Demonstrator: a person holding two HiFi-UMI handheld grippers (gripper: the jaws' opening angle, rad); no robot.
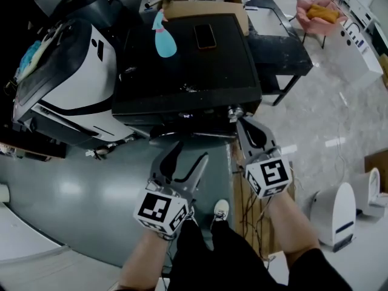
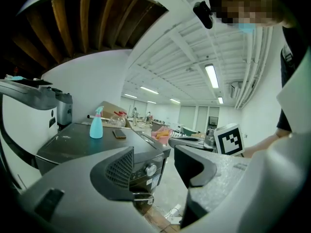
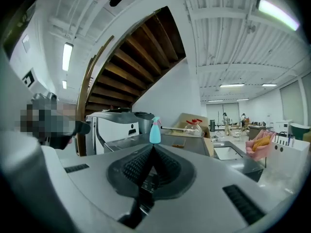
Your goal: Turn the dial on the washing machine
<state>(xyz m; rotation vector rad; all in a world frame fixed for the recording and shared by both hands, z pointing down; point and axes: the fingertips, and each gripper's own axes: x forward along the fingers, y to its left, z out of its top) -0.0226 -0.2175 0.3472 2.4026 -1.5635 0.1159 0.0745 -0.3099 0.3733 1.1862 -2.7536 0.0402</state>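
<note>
Right gripper [image 1: 240, 121]: I'm reading its jaws as pressed fully together in the right gripper view, ribbed pads meeting, nothing between them. It's holding nothing. In the head view its tip is sitting at the front right corner of the black washing machine [image 1: 182, 71], close to the dial. I can't tell whether it's touching.

Left gripper [image 1: 192, 150]: the jaws are standing wide apart and gripping nothing. It's hanging in front of the machine's front edge, left of the right gripper and clear of the machine.

Dial [image 2: 151, 169]: I'm seeing it as a small silver knob on the machine's front control panel, near the right corner. In the left gripper view it's showing through the gap between the open jaws, but well beyond them, not within their reach.

On the machine's top a light blue spray bottle [image 1: 162, 38] is standing upright near the back left, with a phone [image 1: 205, 36] lying flat to its right, apart from it. A cardboard box [image 1: 206, 8] is butting against the back edge. A white appliance [image 1: 73, 83] is sitting just left of the machine. A pink chair [image 1: 318, 14] is standing well off to the right.
</note>
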